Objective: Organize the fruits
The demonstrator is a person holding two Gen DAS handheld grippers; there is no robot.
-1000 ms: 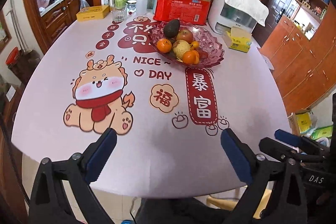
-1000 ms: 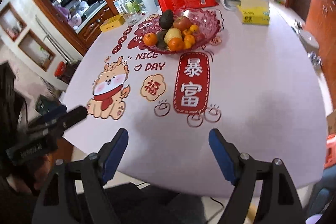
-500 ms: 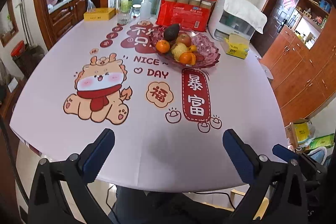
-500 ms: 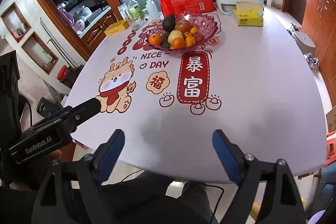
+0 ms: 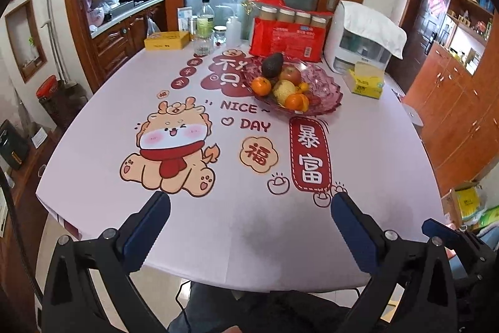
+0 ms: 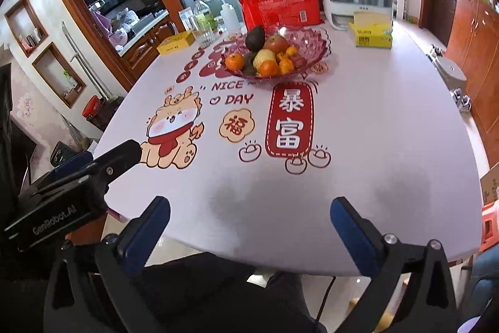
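Observation:
A pink glass fruit bowl (image 5: 327,89) (image 6: 315,41) stands at the far middle of the table. It holds an avocado (image 5: 272,64) (image 6: 255,37), an apple (image 5: 290,74) (image 6: 276,44), a yellow pear (image 5: 283,89) (image 6: 264,58) and several oranges (image 5: 261,85) (image 6: 234,61). My left gripper (image 5: 249,214) is open and empty over the table's near edge. My right gripper (image 6: 249,217) is open and empty, also at the near edge. The left gripper's body (image 6: 62,192) shows at the left of the right wrist view.
The tablecloth (image 5: 249,217) has cartoon prints. Behind the bowl stand a red pack of jars (image 5: 287,33), a white appliance (image 5: 358,42), a yellow tissue box (image 5: 366,80), bottles (image 5: 204,21) and a yellow box (image 5: 167,40). Wooden cabinets (image 5: 461,102) line the right side.
Both grippers have drawn back and risen from the table, so the bowl looks farther and more of the room shows. Both stay open and empty.

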